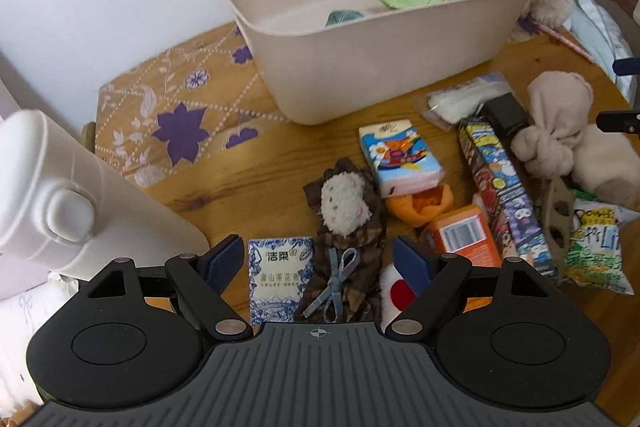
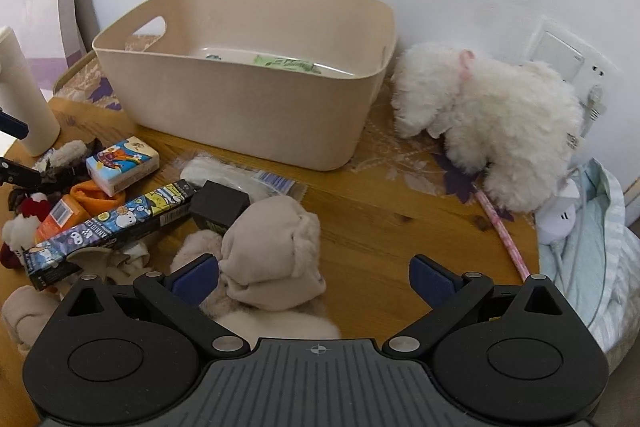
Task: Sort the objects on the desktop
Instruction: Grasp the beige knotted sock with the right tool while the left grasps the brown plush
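Nearest the left gripper [image 1: 319,263], its jaws spread wide and holding nothing, lies a brown plaid plush doll [image 1: 345,239] between the blue pads, beside a blue-and-white tissue pack [image 1: 279,277]. Wide open too, the right gripper [image 2: 314,277] hovers over a beige fabric bundle [image 2: 272,251] touching its left pad. Beyond the clutter stands a beige bin [image 2: 248,107] on the wooden table [image 2: 380,211].

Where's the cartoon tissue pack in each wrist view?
Left wrist: the tissue pack lies centre-right, in front of the beige bin, touching the orange cloth.
Right wrist: the tissue pack sits at the left edge of the clutter, left of the bin's front wall.
Shared landmark: the beige bin.
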`<state>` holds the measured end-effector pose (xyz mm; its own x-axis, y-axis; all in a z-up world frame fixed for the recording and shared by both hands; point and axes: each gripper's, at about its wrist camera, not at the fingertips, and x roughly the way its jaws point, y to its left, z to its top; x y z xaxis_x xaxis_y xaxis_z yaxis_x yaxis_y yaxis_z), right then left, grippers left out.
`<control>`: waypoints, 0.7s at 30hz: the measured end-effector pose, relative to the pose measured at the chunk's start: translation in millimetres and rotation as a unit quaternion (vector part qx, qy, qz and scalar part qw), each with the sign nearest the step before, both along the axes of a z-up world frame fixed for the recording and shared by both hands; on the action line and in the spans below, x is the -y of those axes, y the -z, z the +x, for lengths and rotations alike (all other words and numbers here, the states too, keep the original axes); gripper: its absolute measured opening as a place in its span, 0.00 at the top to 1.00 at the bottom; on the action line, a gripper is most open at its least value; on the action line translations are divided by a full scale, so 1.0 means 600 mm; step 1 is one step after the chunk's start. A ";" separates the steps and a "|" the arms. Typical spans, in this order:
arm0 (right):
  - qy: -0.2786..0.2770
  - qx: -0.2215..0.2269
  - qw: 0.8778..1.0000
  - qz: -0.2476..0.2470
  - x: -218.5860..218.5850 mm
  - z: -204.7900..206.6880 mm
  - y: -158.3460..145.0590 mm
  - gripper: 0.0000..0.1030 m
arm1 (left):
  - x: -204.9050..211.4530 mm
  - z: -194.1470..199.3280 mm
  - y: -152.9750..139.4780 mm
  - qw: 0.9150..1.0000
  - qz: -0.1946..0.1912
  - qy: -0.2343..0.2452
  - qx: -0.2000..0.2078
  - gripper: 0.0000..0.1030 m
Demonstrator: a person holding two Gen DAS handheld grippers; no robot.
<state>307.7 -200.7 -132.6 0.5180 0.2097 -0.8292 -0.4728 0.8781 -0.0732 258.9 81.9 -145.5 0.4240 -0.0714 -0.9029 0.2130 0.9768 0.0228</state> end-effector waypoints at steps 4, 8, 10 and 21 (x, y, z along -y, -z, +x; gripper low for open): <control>-0.012 -0.004 1.000 -0.014 -0.021 0.013 0.017 0.00 | -0.002 0.006 0.015 1.000 -0.003 -0.002 -0.016 0.20; -0.022 -0.008 0.999 -0.026 -0.035 0.021 0.034 0.00 | -0.001 0.014 0.024 1.000 -0.001 0.001 -0.018 0.20; -0.025 -0.011 0.999 -0.028 -0.040 0.024 0.041 0.00 | -0.001 0.020 0.029 1.000 -0.001 -0.001 -0.021 0.20; -0.023 -0.022 0.999 -0.011 -0.044 0.037 0.061 0.18 | 0.017 0.042 0.065 0.999 -0.004 0.018 -0.045 0.34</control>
